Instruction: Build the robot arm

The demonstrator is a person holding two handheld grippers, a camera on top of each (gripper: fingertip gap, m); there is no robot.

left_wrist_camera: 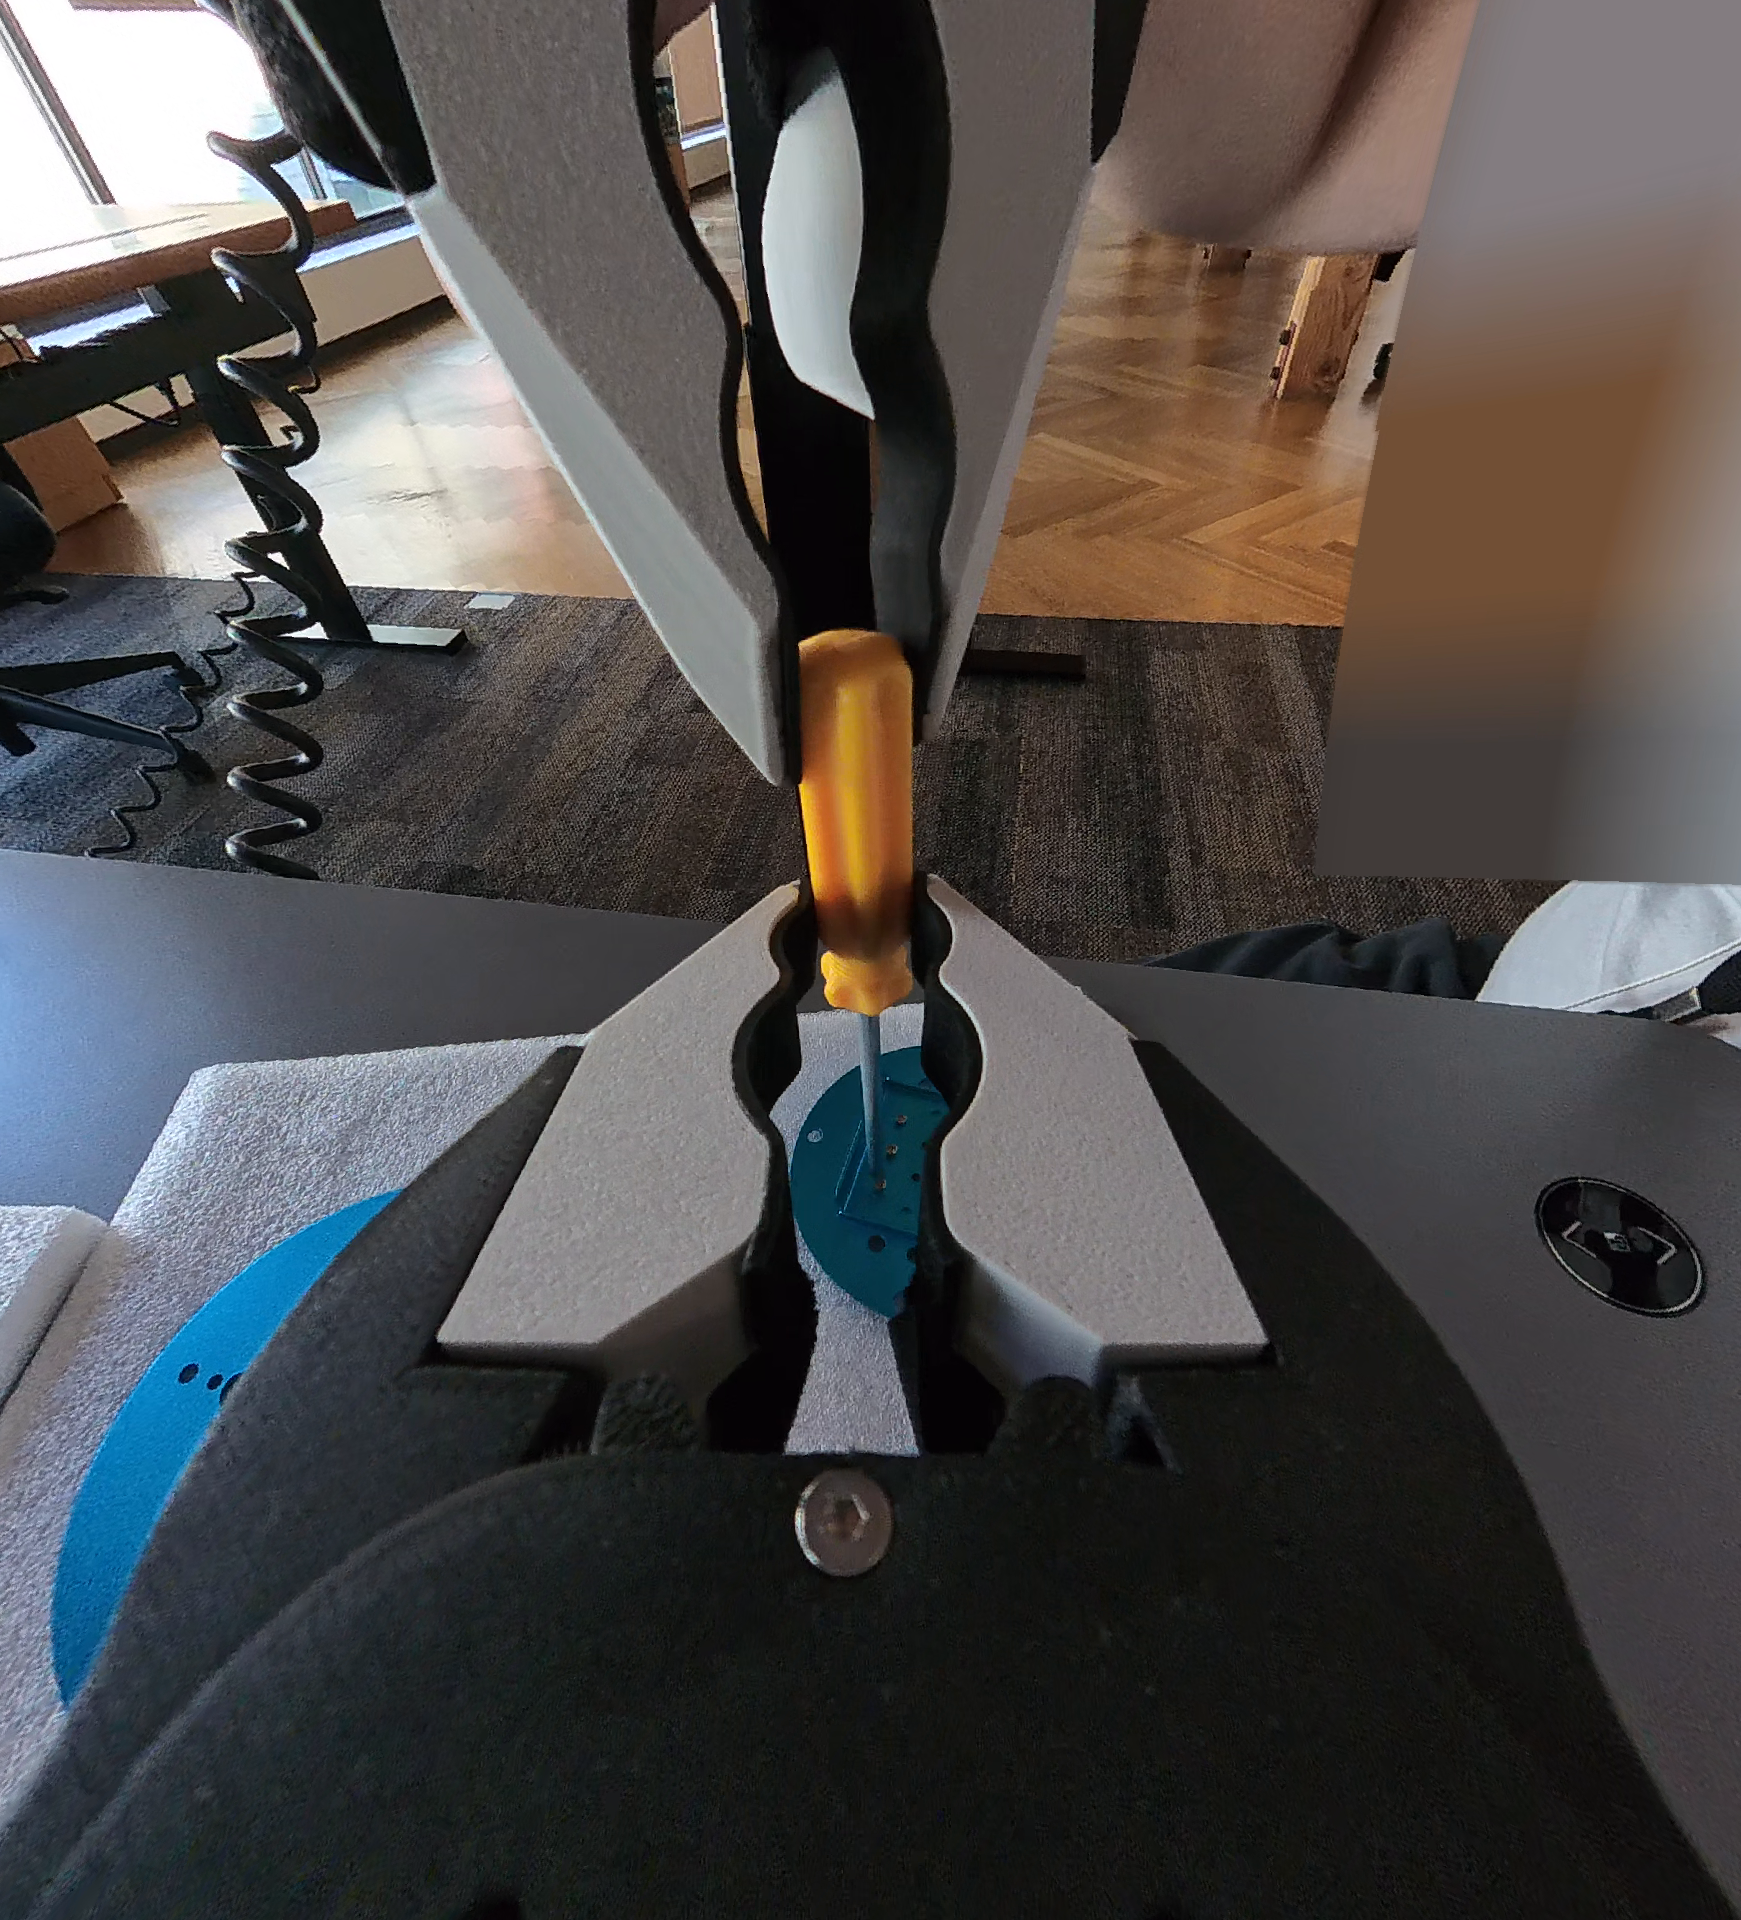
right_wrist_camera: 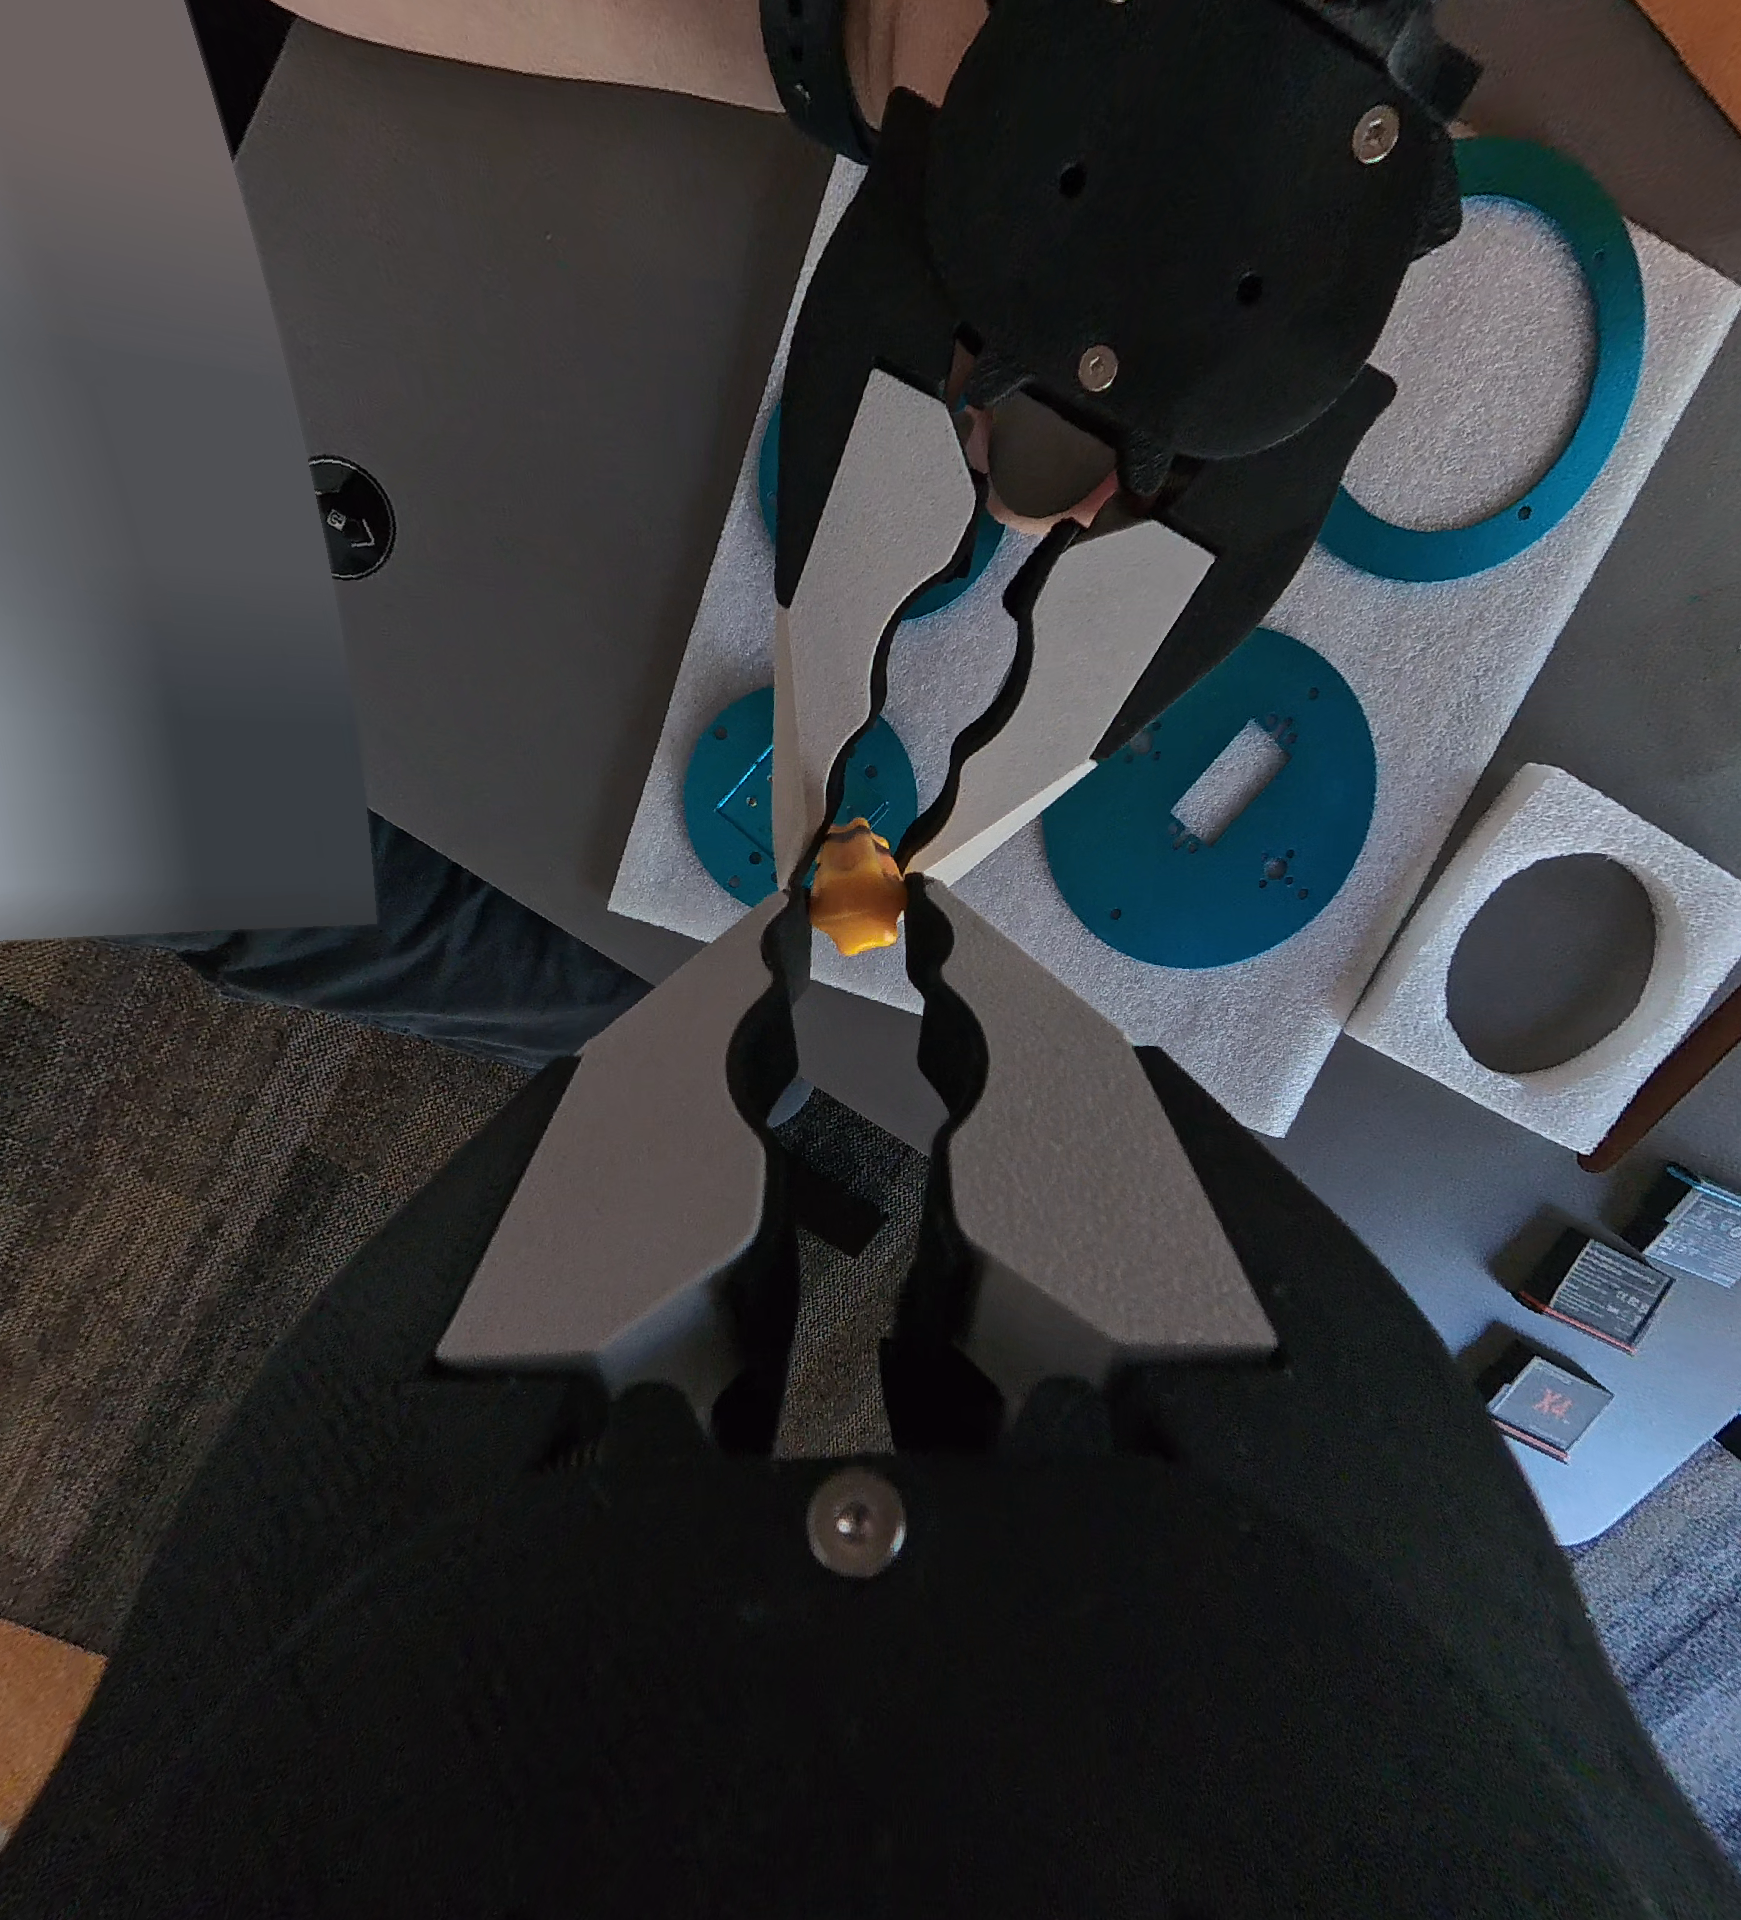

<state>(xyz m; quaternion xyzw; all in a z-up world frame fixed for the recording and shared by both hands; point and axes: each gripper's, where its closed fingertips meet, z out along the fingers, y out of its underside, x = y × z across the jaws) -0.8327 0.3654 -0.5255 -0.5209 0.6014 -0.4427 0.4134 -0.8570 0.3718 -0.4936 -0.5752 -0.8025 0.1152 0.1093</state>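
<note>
The screwdriver (left_wrist_camera: 858,810) stands upright, long axis vertical, its tip down on a small blue bracket (left_wrist_camera: 887,1174) on a small blue disc (right_wrist_camera: 741,800). Both grippers hold the yellow handle: the left gripper (left_wrist_camera: 864,914) is closed on its lower part, the right gripper (right_wrist_camera: 850,904) closed on the top from above — neither nearer than the other. On the white foam sheet (right_wrist_camera: 1468,665) I count three blue discs and one blue ring (right_wrist_camera: 1614,343). To the right on the grey worktop (right_wrist_camera: 533,416) lie a foam block with a round hole and three small boxes.
</note>
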